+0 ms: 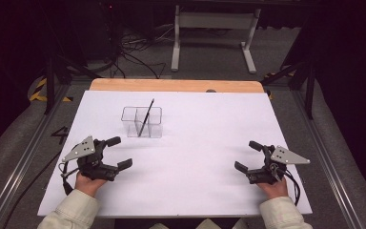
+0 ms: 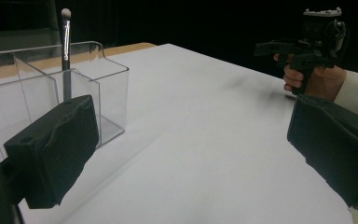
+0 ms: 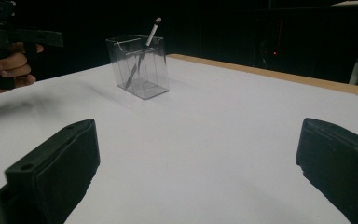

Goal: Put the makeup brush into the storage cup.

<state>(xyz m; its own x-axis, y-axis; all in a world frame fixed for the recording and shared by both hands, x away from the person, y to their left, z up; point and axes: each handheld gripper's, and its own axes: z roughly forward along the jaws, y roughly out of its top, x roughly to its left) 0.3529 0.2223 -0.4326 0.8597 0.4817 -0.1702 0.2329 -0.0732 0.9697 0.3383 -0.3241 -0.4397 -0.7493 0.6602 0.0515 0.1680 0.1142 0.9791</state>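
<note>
Brush (image 1: 146, 117) stands tilted in the clear box (image 1: 142, 122) at the counter's (image 1: 195, 143) far middle, bristles up. Nearer than the box, left gripper (image 1: 117, 152) and right gripper (image 1: 246, 156) hold fingers spread, empty.

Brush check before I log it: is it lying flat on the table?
No, the brush stands tilted inside the clear divided holder, its tip above the rim.

— Is any lettering legible here?
— None. The brush handle (image 2: 65, 42) standing in the clear organizer (image 2: 51, 88) carries small pale marks — too blurred to read. The white table sheet (image 1: 195, 157) is unmarked.
</note>
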